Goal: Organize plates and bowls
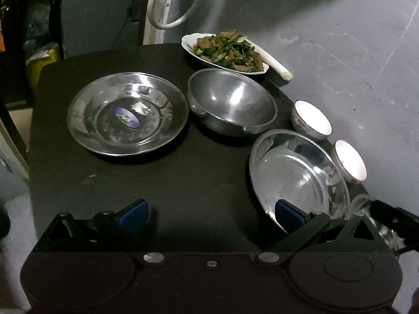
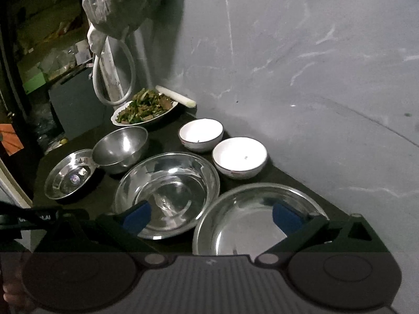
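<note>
My right gripper (image 2: 212, 218) stands wide open and holds nothing; one blue pad hangs over the middle steel plate (image 2: 167, 193), the other over the nearest steel plate (image 2: 251, 219) at lower right, so either rim is within reach. My left gripper (image 1: 212, 213) is likewise spread and empty, low in its frame. Toward the upper left sit a steel bowl (image 2: 120, 149) and a third plate (image 2: 69, 178); two white bowls (image 2: 201, 134) stand by the wall. The dish of food (image 2: 144, 108) behind probably stays put. The plates lie close together, which crowds any grip.
</note>
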The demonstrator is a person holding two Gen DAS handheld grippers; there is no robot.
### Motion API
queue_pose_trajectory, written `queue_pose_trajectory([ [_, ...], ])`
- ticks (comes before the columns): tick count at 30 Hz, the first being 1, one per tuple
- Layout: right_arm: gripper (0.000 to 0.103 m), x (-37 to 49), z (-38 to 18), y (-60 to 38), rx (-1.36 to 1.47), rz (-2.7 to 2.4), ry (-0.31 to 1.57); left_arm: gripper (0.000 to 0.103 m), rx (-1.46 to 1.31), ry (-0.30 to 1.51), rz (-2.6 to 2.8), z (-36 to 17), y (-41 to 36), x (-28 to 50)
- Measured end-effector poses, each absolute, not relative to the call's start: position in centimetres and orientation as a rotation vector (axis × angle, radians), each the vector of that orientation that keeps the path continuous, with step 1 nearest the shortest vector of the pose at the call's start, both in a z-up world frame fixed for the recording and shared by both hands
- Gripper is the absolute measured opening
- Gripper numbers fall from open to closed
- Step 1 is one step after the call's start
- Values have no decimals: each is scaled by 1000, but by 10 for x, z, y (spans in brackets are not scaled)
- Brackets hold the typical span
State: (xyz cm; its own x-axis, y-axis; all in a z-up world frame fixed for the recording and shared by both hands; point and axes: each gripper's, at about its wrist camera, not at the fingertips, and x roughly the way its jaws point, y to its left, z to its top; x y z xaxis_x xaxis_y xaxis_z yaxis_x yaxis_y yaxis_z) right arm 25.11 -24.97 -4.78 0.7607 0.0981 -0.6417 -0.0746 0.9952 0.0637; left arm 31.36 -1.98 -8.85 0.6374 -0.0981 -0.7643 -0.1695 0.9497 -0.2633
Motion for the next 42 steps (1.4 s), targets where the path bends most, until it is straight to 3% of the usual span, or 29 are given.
queue_pose_trajectory([
  [5, 84, 286, -58, -250, 36, 148, 737, 102, -311, 865, 44, -91, -33, 326],
  [10, 80, 309, -65, -251, 18, 182, 756, 102, -329, 867, 65, -97, -39, 338],
  [16, 77, 333, -81, -256, 74, 204, 828, 92, -389, 896, 82, -109, -43, 348],
  [18, 76, 336, -83, -254, 56, 215, 820, 86, -401, 896, 91, -112, -43, 349],
  [22, 64, 347, -89, -250, 43, 243, 849, 75, -393, 880, 107, -112, -47, 347],
  [25, 58, 351, -93, -248, 30, 254, 866, 57, -403, 875, 109, -112, -48, 346],
  [26, 57, 351, -94, -248, 28, 260, 870, 49, -401, 875, 113, -112, -49, 346],
  [31, 57, 358, -98, -247, 7, 276, 886, 34, -397, 867, 118, -112, -55, 345],
  [33, 51, 360, -100, -248, 6, 282, 886, 19, -397, 869, 113, -111, -57, 345],
  [35, 38, 360, -101, -250, 5, 278, 884, 11, -385, 876, 112, -109, -60, 344],
  [38, 26, 360, -101, -253, 24, 286, 884, 11, -362, 892, 141, -107, -61, 338],
  [42, 19, 355, -101, -254, 52, 324, 891, 11, -351, 916, 189, -103, -56, 320],
])
